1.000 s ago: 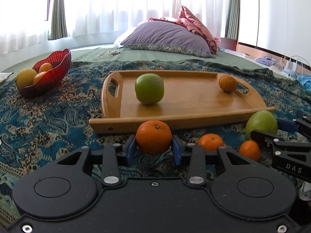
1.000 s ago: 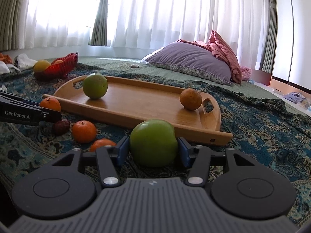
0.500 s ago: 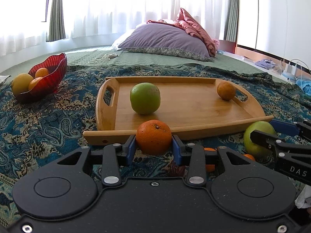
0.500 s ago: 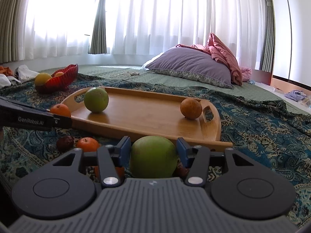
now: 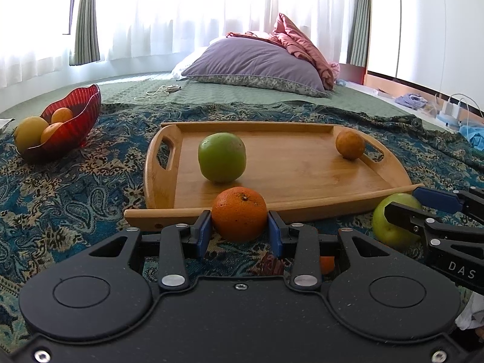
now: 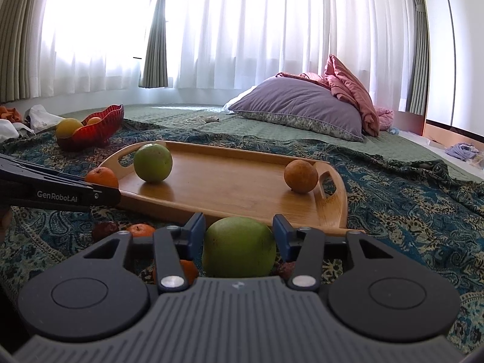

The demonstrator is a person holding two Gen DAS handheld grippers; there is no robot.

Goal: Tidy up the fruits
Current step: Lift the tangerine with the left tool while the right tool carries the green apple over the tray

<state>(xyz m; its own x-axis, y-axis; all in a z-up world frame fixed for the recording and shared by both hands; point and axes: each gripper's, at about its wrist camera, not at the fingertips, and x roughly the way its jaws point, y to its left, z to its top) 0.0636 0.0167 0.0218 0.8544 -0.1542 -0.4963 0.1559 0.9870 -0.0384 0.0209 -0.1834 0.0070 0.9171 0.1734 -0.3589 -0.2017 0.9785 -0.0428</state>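
A wooden tray (image 5: 163, 163) lies on the patterned blanket and holds a green apple (image 5: 221, 157) and a small brownish orange (image 5: 350, 144). My left gripper (image 5: 239, 230) is shut on an orange (image 5: 239, 217), held just before the tray's front rim. To its right, a second green apple (image 6: 239, 248) sits on the blanket, deep between the fingers of my right gripper (image 6: 239, 230). Those jaws are closing, with the pads at the apple's sides. The right wrist view shows the left gripper's orange (image 6: 101, 177) at the tray's left corner.
A red glass bowl (image 5: 81, 115) with several citrus fruits stands far left. Loose oranges (image 6: 140, 230) and a dark fruit (image 6: 104, 230) lie on the blanket under the grippers. A purple pillow (image 5: 257, 63) is behind the tray. Cables and clothes (image 5: 453, 109) lie far right.
The right jaws have narrowed around the green apple, which now sits lower and deeper between the fingers. The left view has shifted slightly; the loose oranges are mostly hidden behind the left gripper.
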